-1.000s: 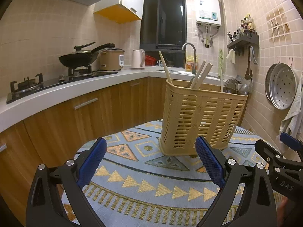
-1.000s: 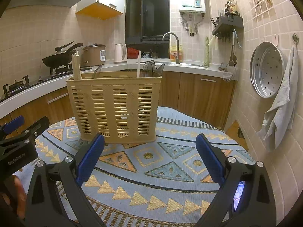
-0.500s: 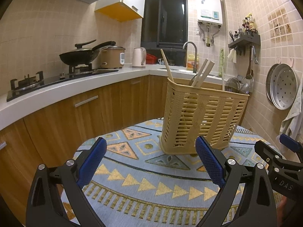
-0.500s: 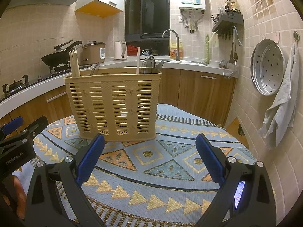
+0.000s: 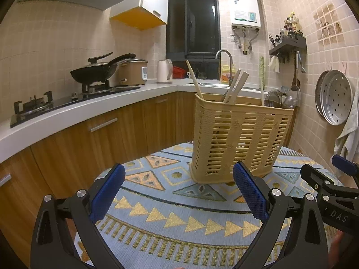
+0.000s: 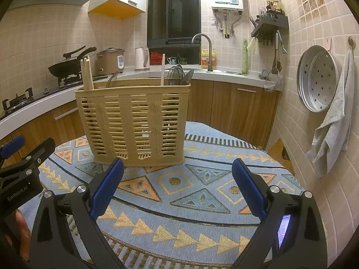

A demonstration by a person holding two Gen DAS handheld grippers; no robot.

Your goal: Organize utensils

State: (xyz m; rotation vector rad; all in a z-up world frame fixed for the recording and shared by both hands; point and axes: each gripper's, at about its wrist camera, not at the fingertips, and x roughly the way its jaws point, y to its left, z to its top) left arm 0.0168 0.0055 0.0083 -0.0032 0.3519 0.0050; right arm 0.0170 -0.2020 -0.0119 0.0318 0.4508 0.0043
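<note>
Basket (image 5: 240, 139) stands upright, centre frame in both views, on patterned cloth (image 5: 179, 215). Chopsticks (image 5: 235, 85) and dark spoons (image 6: 177, 75) poke above its rim.

Left gripper (image 5: 179, 192) released, empty. Right gripper (image 6: 177, 188) likewise spread, holding nothing.

Risks: the basket looks light and tall, so a nudge could tip it; pulling one chopstick could drag its neighbours out; the cloth may slip.

A dim kitchen at night: beige tiled walls (image 5: 56, 40), wooden cabinets (image 5: 107, 139), white countertop (image 5: 67, 112), dark window (image 5: 193, 24).
</note>
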